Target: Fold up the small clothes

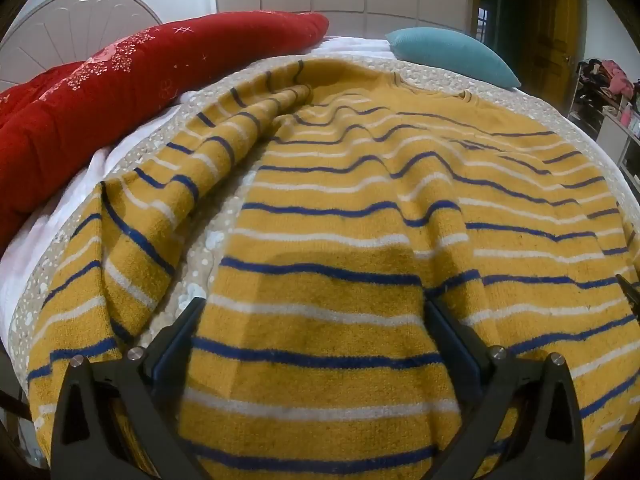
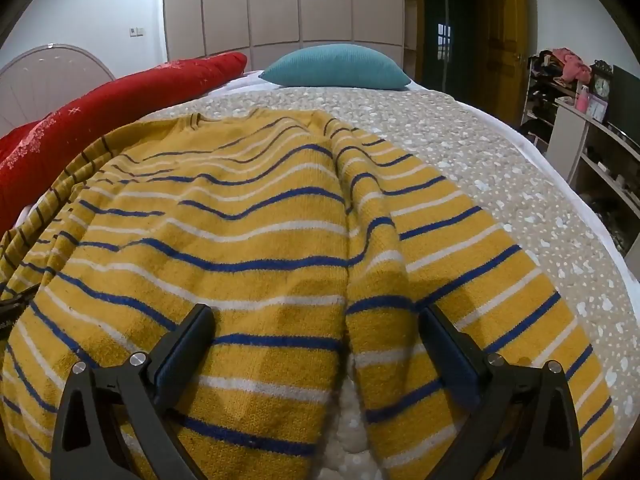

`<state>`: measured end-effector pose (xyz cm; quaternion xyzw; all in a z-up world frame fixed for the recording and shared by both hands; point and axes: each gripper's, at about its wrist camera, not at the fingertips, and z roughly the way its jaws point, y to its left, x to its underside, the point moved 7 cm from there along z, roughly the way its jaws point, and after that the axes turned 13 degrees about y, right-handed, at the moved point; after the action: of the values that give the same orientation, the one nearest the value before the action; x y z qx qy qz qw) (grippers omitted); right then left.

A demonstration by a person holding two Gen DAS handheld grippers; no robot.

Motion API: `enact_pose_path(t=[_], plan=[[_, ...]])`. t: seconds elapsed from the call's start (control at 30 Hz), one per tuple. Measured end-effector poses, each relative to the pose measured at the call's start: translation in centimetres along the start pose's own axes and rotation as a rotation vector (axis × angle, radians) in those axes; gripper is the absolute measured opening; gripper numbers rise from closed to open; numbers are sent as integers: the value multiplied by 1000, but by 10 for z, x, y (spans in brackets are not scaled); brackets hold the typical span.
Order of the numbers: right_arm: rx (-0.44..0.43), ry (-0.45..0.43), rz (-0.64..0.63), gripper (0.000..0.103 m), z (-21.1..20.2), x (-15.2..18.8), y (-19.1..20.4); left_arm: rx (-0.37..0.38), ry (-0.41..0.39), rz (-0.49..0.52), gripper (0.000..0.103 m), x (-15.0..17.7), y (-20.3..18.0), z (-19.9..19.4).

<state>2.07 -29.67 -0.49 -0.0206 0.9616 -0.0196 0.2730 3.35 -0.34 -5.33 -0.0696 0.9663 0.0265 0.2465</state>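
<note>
Left wrist view: my left claw (image 1: pixel 316 320) gapes wide over the striped sweater (image 1: pixel 360 208) spread on the bed (image 2: pixel 500 168). My right claw (image 2: pixel 316 326) gapes too; bare bedspread lies beyond the sleeve edge.

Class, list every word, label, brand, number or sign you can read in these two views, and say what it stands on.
None can be read.
The clock on the shelf unit: dial too small to read.
The wall plate: blurred, no text legible.
The striped sweater: no visible label.
</note>
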Motion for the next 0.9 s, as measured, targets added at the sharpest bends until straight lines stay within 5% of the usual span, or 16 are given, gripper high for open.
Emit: enact_pose_path(t=[0.9], plan=[[10, 1, -3, 103, -1, 1, 0, -4, -25, -1, 103, 1, 0, -1]])
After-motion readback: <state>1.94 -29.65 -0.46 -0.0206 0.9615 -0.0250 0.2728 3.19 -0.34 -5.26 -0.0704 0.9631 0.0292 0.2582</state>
